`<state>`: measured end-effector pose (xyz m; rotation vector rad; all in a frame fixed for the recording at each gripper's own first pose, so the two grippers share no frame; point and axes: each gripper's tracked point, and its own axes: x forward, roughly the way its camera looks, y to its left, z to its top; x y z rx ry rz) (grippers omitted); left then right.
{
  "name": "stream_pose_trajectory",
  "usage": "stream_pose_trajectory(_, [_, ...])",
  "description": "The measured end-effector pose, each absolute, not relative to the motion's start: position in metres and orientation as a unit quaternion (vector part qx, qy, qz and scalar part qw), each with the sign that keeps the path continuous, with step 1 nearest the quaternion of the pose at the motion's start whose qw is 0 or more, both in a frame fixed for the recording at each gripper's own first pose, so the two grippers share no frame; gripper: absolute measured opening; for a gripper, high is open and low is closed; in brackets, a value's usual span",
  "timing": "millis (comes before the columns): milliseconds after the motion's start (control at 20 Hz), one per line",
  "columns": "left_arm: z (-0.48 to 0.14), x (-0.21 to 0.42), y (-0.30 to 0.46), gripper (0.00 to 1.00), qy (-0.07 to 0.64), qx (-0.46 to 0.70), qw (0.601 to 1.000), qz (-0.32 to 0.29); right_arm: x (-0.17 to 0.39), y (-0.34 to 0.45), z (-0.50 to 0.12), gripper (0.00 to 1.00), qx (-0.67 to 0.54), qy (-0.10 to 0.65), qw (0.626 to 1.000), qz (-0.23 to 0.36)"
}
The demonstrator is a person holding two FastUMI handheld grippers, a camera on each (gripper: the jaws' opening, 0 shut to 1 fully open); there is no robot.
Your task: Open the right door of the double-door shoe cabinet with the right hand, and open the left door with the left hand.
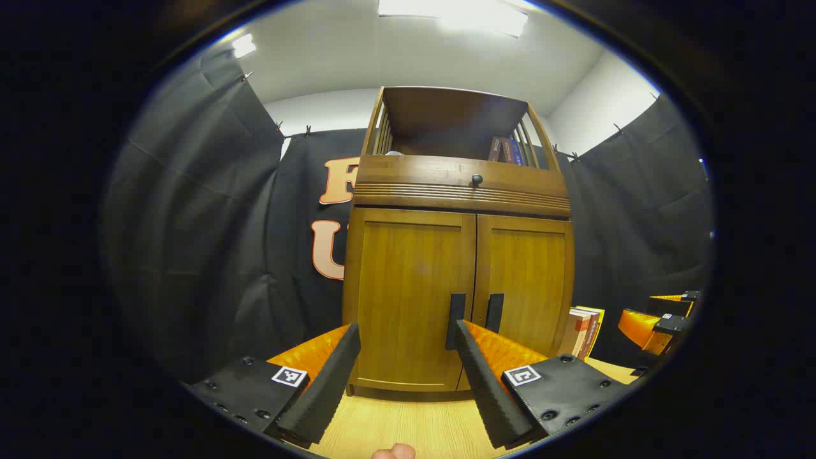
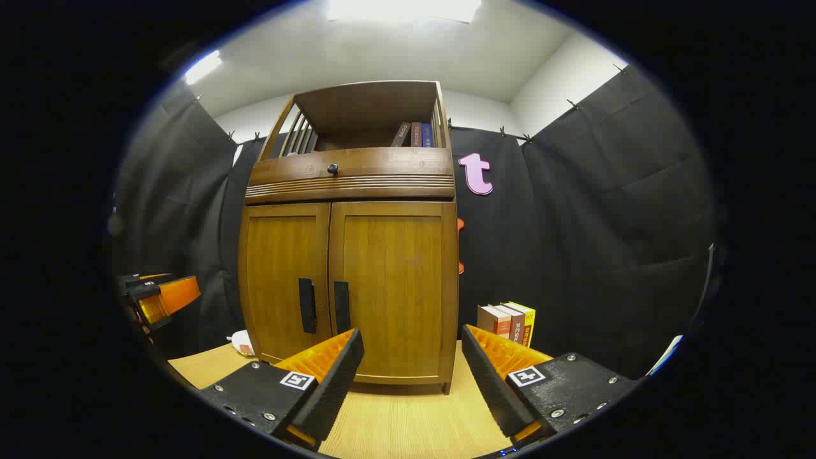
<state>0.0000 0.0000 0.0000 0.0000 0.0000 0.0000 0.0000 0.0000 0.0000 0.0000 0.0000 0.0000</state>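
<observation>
Presently one shoe cabinet (image 2: 349,280) stands on the table (image 2: 408,421) with both doors closed, two handles (image 2: 307,305) side by side at centre, three books (image 2: 507,322) to its right, and the left gripper (image 1: 408,382) and right gripper (image 2: 411,382) spread wide, holding nothing.

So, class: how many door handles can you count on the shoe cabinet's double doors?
2. The left door's handle and the right door's handle stand upright side by side at the centre seam, low on the closed doors. The small round knob above belongs to the drawer, so it isn't counted.
</observation>
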Motion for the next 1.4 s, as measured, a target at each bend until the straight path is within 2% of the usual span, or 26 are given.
stream_pose_trajectory(50, [0.000, 0.001, -0.001, 0.94, 0.001, -0.002, 1.000, -0.002, 0.000, 0.001, 0.000, 0.94, 0.001, 0.000, 1.000, 0.000])
stream_pose_trajectory(250, [-0.001, 0.002, 0.000, 0.96, 0.004, -0.003, 1.000, -0.003, -0.001, 0.002, 0.005, 0.94, -0.005, -0.004, 1.000, -0.003])
stream_pose_trajectory(450, [0.000, 0.002, 0.000, 0.96, 0.005, -0.001, 1.000, -0.002, -0.002, 0.004, 0.006, 0.94, -0.003, -0.003, 1.000, -0.003])
stream_pose_trajectory(500, [0.001, 0.002, 0.001, 0.94, 0.004, 0.000, 1.000, -0.002, -0.002, 0.005, 0.006, 0.94, -0.004, -0.003, 1.000, -0.003])
stream_pose_trajectory(550, [0.001, 0.002, 0.001, 0.96, 0.004, 0.001, 1.000, -0.002, -0.003, 0.006, 0.007, 0.94, -0.005, -0.003, 1.000, -0.004])
stream_pose_trajectory(600, [0.001, 0.002, 0.001, 0.94, 0.003, 0.001, 1.000, -0.003, -0.003, 0.007, 0.006, 0.94, -0.006, -0.002, 1.000, -0.004])
stream_pose_trajectory(650, [0.002, 0.003, 0.001, 0.96, 0.003, 0.001, 1.000, -0.004, -0.004, 0.007, 0.006, 0.94, -0.007, 0.000, 1.000, -0.004])
stream_pose_trajectory(700, [-0.002, 0.003, 0.000, 0.94, 0.005, 0.000, 1.000, -0.003, -0.003, 0.008, 0.006, 0.94, -0.006, 0.001, 1.000, -0.003])
stream_pose_trajectory(1000, [-0.007, 0.003, 0.005, 0.96, 0.006, 0.002, 1.000, 0.000, -0.003, 0.012, 0.008, 0.94, -0.007, 0.000, 1.000, -0.002])
stream_pose_trajectory(1050, [-0.006, 0.003, 0.005, 0.94, 0.005, 0.004, 1.000, 0.001, -0.003, 0.012, 0.008, 0.94, -0.007, 0.001, 1.000, -0.002])
stream_pose_trajectory(1150, [-0.007, 0.005, 0.007, 0.99, 0.005, 0.004, 1.000, 0.002, -0.004, 0.012, 0.008, 0.94, -0.007, 0.001, 1.000, -0.002])
stream_pose_trajectory(1400, [-0.008, 0.005, 0.008, 0.94, 0.005, 0.008, 1.000, 0.002, -0.004, 0.013, 0.008, 0.94, -0.006, 0.002, 1.000, -0.003])
